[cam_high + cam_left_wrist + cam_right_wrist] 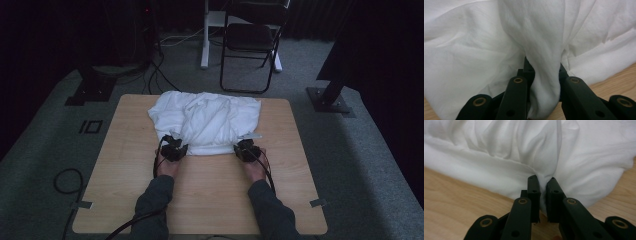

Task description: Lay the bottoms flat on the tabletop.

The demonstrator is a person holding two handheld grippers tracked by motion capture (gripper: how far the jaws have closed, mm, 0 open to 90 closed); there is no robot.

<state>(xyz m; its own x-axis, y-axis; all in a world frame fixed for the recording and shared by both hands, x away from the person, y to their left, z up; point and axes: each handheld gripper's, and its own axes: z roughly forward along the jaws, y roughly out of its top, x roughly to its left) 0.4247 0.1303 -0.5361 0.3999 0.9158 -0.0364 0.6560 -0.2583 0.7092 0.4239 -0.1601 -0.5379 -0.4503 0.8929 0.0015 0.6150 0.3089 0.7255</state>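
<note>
Two hand-held grippers parked at the near edge of a crumpled white cloth [206, 121] on a light wooden table [210, 200].

Left gripper [173, 148]: jaws parted a fair bit but packed with a thick fold of the cloth [544, 82], pads pressing on it from both sides. Bunched fabric rising straight up out of the jaws in the left gripper view [543, 75], rest of the cloth spreading out ahead and to both sides of it. Bit of bare table peeking out low on either side.

Right gripper [247, 148]: jaws nearly together, pinching a thin layer of the cloth's edge [543, 182] right at the tips [543, 185]. Folds fanning away from the pinch, more cloth just beyond and off to the right, bare wood [456, 195] on its left.

From the high view: both grippers at the cloth's near hem, well apart from each other, cloth piled just beyond them toward the far side of the table. Person's hands and dark sleeves behind the grippers, cables trailing back. Folding chair [252, 35] on the floor well past the table.
</note>
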